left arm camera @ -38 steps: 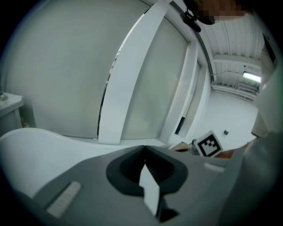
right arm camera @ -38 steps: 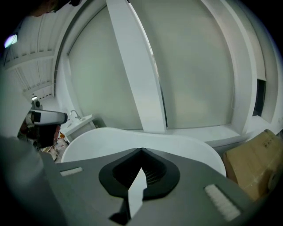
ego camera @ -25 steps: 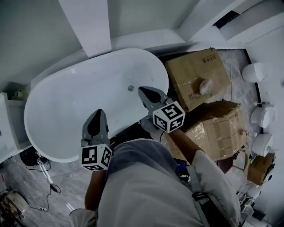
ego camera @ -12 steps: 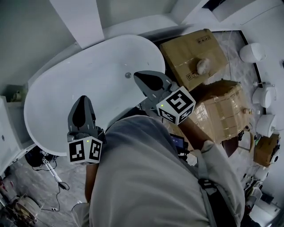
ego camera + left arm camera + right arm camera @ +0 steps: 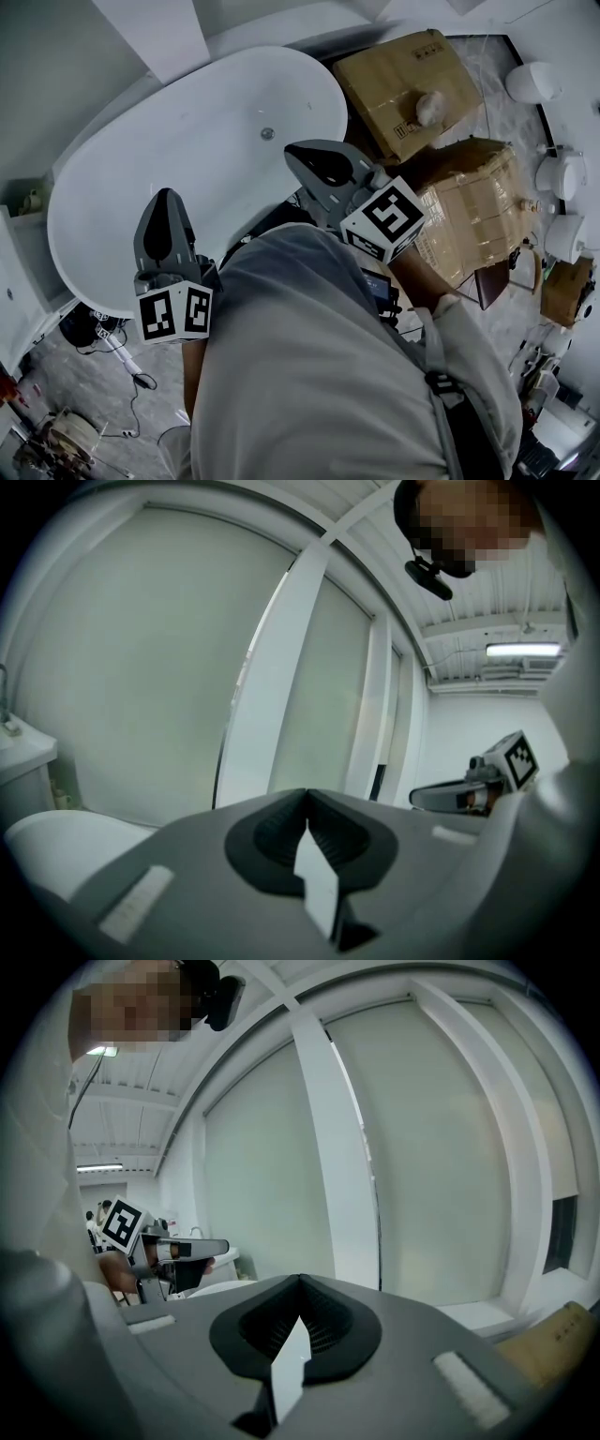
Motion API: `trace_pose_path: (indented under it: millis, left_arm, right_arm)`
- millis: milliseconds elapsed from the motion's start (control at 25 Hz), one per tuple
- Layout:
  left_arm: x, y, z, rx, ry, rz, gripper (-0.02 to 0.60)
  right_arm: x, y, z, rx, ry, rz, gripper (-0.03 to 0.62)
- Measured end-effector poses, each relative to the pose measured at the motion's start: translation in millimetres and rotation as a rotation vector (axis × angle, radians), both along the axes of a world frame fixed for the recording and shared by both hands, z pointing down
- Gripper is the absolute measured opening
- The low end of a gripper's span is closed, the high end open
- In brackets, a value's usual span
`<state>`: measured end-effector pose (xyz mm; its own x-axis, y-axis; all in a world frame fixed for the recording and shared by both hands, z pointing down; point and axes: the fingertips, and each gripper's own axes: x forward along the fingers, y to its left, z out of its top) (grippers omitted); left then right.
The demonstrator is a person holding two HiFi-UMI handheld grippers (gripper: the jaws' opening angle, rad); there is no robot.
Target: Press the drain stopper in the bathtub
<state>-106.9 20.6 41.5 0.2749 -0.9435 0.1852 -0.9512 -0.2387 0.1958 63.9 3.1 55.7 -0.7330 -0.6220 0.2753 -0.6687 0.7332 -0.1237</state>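
Observation:
The white oval bathtub fills the upper left of the head view. Its small round metal drain stopper sits on the tub floor near the right end. My right gripper is shut and empty, its tip just right of and below the stopper in the picture, held above the tub. My left gripper is also shut and empty, over the tub's near rim. In the left gripper view the left gripper points at the window wall. In the right gripper view the right gripper does the same.
Two taped cardboard boxes stand right of the tub. White ceramic fixtures line the right wall. A white column rises behind the tub. Cables lie on the floor at lower left. The person's body blocks the lower middle.
The head view has shifted, so the tub and stopper sit higher in the picture. The left gripper has drifted left. Both grippers stay shut and above the tub.

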Motion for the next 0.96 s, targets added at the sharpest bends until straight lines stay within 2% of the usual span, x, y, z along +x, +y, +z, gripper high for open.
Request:
trace_pose_path:
  millis: [360,680,960]
  left_arm:
    - [6,13,7,-0.026,-0.01,0.025,0.0]
    - [11,30,16,-0.052,0.0,0.03,0.0]
    - [11,30,26,-0.057,-0.001,0.038,0.0]
  right_arm:
    - [5,14,5,-0.037,-0.015,0.031,-0.003]
    - [9,29,10,-0.041,0.016,0.044,-0.009]
    - [3,31,13,-0.028,0.015,0.019,-0.009]
